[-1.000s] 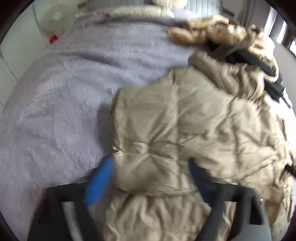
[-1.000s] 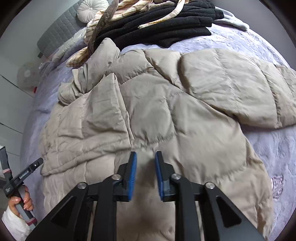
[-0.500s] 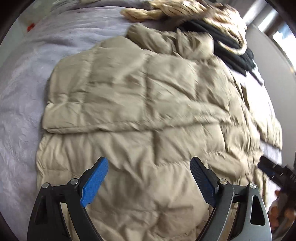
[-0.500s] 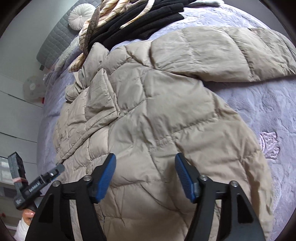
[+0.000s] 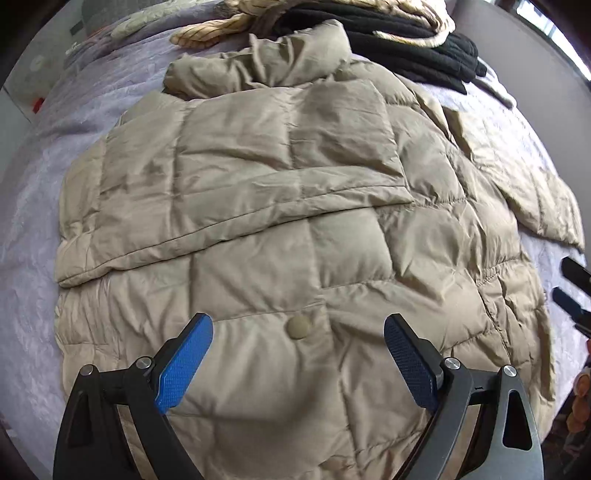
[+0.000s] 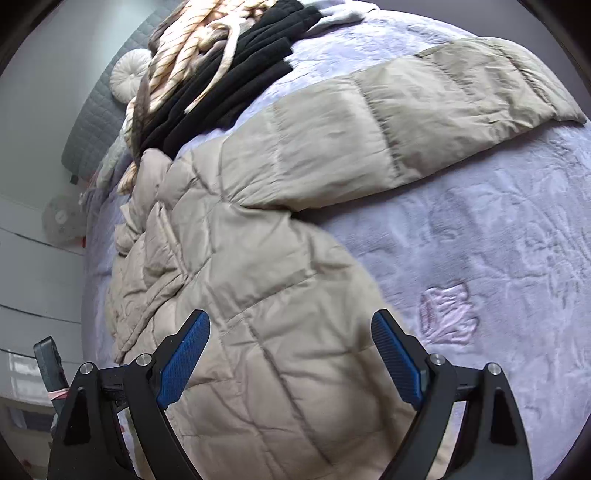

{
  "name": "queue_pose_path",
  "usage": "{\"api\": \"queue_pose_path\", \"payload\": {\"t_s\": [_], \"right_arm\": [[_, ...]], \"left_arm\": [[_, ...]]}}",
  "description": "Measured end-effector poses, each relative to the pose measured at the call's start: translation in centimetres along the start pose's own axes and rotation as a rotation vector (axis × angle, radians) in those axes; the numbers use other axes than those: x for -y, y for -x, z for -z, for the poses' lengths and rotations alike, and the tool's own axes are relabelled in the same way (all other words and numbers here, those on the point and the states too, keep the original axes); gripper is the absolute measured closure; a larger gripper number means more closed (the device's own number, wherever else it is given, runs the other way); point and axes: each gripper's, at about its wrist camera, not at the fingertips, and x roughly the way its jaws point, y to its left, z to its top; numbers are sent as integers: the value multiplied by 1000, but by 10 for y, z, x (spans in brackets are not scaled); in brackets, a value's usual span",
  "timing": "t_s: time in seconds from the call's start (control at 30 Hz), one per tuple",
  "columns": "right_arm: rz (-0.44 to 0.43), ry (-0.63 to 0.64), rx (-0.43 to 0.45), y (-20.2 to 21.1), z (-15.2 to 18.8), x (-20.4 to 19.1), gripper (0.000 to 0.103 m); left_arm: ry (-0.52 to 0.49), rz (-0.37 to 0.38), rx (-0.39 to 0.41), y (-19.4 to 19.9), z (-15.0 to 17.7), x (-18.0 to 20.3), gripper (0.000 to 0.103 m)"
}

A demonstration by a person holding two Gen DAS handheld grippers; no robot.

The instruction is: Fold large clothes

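Observation:
A beige quilted puffer jacket [image 5: 295,206] lies flat on the lilac bed cover [image 5: 33,206]. Its left sleeve is folded across the body; a snap button [image 5: 299,327] shows near the hem. My left gripper [image 5: 298,360] is open and empty just above the jacket's lower part. In the right wrist view the jacket [image 6: 236,266] fills the left side and its other sleeve [image 6: 406,125] stretches out to the upper right. My right gripper [image 6: 290,358] is open and empty over the jacket's right edge, near the bed cover [image 6: 498,258].
Black garments [image 5: 406,40] and a striped tan cloth [image 5: 214,29] are piled at the head of the bed, also in the right wrist view [image 6: 229,74]. A round white cushion [image 6: 127,72] leans on the grey headboard. A fan [image 6: 61,225] stands at left.
My right gripper has opened wide and swung right, toward the stretched-out sleeve. My left gripper stayed open and drew back from the folded sleeve to over the jacket's lower part.

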Motion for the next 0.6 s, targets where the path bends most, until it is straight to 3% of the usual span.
{"api": "queue_pose_path", "payload": {"t_s": [0.2, 0.4, 0.6], "right_arm": [[-33, -118, 76, 9, -18, 42, 0], [-4, -259, 35, 5, -54, 102, 0], [-41, -396, 133, 12, -85, 162, 0]], "left_arm": [[-17, -24, -19, -4, -12, 30, 8], [-4, -35, -24, -8, -29, 54, 8], [8, -45, -30, -12, -43, 70, 8]]}}
